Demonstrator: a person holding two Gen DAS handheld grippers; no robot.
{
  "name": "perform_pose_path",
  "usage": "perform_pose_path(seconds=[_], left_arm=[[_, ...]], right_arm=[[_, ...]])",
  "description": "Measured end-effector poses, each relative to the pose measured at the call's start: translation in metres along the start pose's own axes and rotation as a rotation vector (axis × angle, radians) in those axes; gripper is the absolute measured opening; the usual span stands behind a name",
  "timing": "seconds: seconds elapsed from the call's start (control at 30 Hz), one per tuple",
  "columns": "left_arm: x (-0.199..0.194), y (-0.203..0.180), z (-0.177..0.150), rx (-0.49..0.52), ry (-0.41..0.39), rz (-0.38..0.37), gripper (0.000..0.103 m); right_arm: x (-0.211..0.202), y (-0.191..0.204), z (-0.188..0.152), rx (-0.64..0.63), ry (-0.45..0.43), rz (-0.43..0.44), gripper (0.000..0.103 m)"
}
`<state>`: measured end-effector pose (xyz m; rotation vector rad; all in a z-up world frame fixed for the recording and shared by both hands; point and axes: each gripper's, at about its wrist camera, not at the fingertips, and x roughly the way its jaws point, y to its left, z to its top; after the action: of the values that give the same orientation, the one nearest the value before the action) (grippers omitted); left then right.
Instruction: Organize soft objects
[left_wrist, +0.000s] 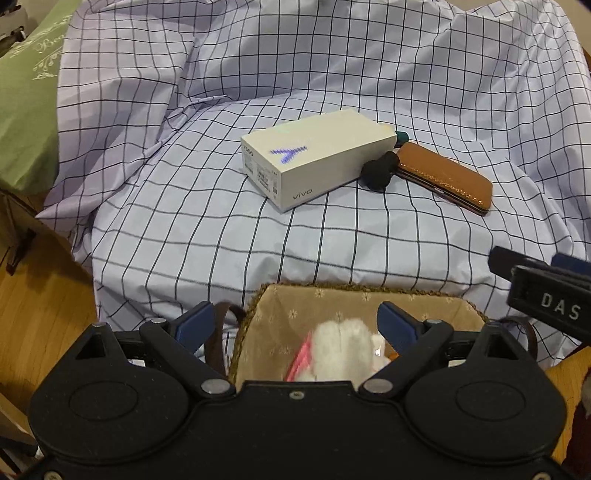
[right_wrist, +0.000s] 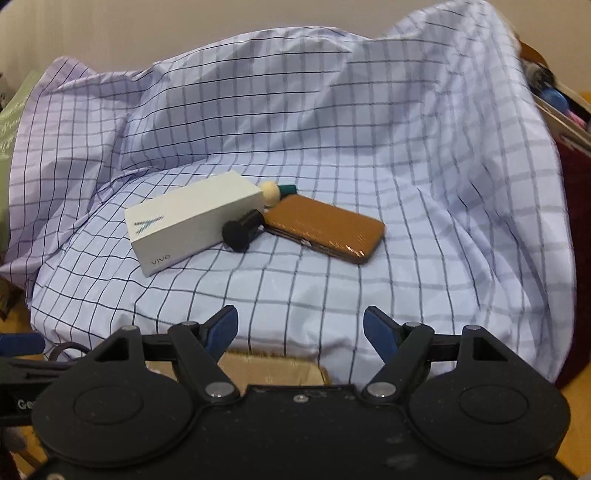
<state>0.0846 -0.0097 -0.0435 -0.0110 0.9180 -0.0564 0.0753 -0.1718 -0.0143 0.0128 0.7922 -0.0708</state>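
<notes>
The left tongs (left_wrist: 295, 321) stood spread wide with nothing between the fingers; under them was the basket (left_wrist: 369, 290), and in it lay a white plush toy (left_wrist: 343, 341) with something pink, blurred and half hidden by the tool's body. The right tongs (right_wrist: 301, 330) were also spread and empty, above the checked sheet (right_wrist: 406, 184) — only a corner of the basket showed beneath. Farther on the sheet lay a white box (right_wrist: 184, 221), a black cylinder (right_wrist: 242, 229) touching it, and a brown case (right_wrist: 325, 229). Behind the box a small cream ball with a green end (right_wrist: 271, 194) was mostly hidden — hard to identify.
</notes>
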Motion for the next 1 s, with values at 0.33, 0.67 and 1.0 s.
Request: perform_pose_path(seconds=[0.33, 0.67, 1.0], left_arm=[[0.039, -0.001, 0.026, 0.021, 0.045, 0.013, 0.091], [0.073, 0.007, 0.049, 0.000, 0.074, 0.017, 0.091], [0.102, 0.011, 0.057, -0.026, 0.141, 0.008, 0.091]], right_arm=[[0.059, 0.014, 0.038, -0.135, -0.006, 0.013, 0.075], [0.112, 0.032, 0.058, -0.325, -0.063, 0.061, 0.075], [0.152, 0.048, 0.069, -0.415, -0.054, 0.124, 0.075]])
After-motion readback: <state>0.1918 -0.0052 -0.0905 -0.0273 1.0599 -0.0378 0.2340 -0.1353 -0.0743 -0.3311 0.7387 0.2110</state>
